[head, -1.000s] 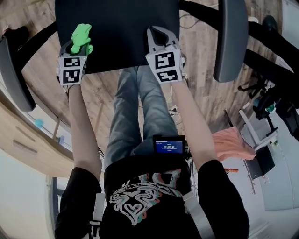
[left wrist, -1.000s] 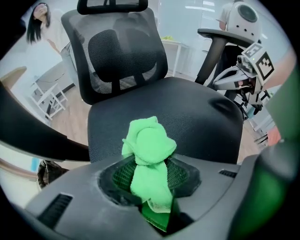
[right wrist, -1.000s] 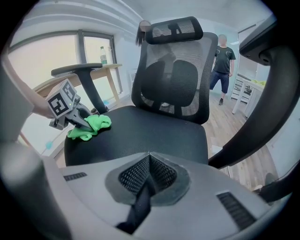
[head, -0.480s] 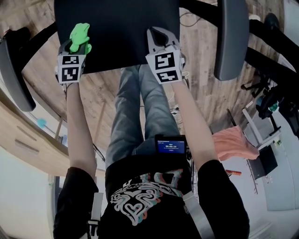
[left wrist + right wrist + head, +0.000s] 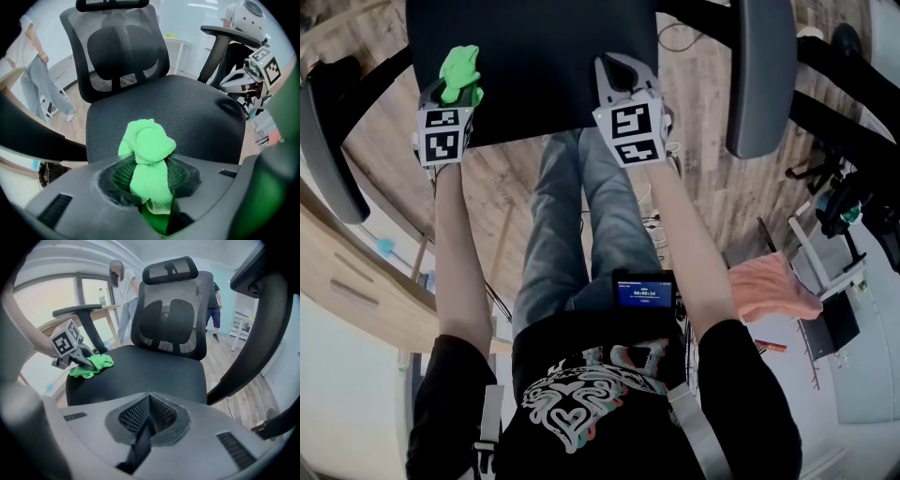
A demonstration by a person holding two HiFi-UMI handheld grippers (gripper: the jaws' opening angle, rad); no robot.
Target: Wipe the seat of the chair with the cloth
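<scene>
A black office chair stands before me, its seat (image 5: 534, 56) (image 5: 187, 117) (image 5: 140, 371) dark fabric. A bunched green cloth (image 5: 459, 70) (image 5: 147, 164) (image 5: 91, 366) rests on the seat's front left corner. My left gripper (image 5: 455, 89) (image 5: 154, 197) is shut on the cloth, which sticks out between its jaws. My right gripper (image 5: 619, 80) (image 5: 147, 416) hovers over the seat's front right edge, jaws together with nothing in them.
Armrests (image 5: 759, 75) (image 5: 328, 141) flank the seat. The mesh backrest (image 5: 171, 324) rises behind it. A wooden desk (image 5: 356, 281) lies to my left, an orange cloth (image 5: 764, 286) on the floor to my right. People stand beyond the chair (image 5: 119, 291).
Both grippers have barely shifted; the left one with the cloth stays at the seat's front left corner.
</scene>
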